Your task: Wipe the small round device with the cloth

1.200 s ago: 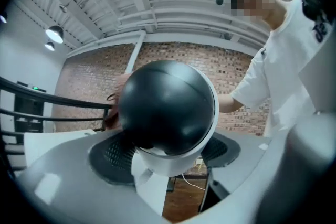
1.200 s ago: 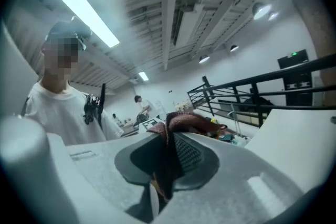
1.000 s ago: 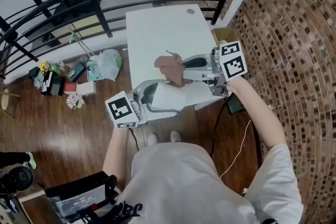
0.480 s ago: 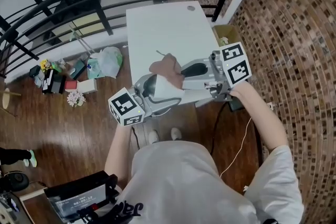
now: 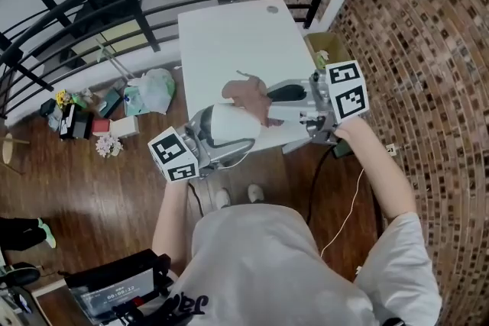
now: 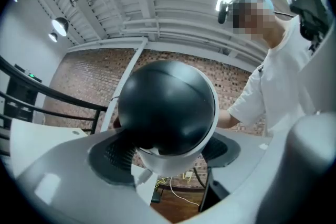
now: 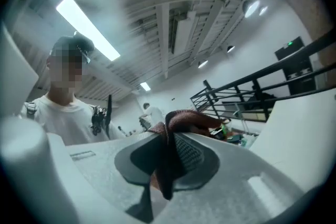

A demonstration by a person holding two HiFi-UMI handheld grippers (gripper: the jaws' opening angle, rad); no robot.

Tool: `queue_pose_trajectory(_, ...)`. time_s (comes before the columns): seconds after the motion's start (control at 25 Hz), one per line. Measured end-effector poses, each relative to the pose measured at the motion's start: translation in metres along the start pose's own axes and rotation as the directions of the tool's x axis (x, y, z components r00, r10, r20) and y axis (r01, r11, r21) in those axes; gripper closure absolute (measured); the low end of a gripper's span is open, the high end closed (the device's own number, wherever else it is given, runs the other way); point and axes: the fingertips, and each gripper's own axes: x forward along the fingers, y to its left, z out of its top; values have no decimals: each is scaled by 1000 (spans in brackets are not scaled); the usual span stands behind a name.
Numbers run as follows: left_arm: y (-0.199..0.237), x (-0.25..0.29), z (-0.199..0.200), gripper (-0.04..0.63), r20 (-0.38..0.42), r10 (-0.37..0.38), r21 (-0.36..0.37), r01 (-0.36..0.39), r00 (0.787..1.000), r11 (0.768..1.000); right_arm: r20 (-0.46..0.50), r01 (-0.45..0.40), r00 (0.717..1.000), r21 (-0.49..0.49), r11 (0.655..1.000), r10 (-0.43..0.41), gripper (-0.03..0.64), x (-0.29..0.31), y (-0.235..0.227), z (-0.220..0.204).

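1. Both hands pointed roughly level over the table's [image 5: 229, 34] near edge. The left gripper [image 5: 221, 135] clamped the round device [image 5: 229, 122], and the right gripper [image 5: 271, 99] pinched the cloth [image 5: 246, 94] just beside it.
2. Only the left gripper view showed the device's black dome [image 6: 167, 107].

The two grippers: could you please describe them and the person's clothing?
The left gripper and right gripper are light grey, with broad curved jaws and dark ribbed pads. Each carries a white cube with black square markers. The person wears a pale short-sleeved T-shirt.
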Motion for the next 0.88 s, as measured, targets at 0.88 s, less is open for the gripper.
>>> queue_pose_trajectory(0.88, 14, 4, 2, 202, 11, 27, -31, -27, 1000, 999, -110, -74, 991, 8, 997, 75, 580, 19, 28, -34)
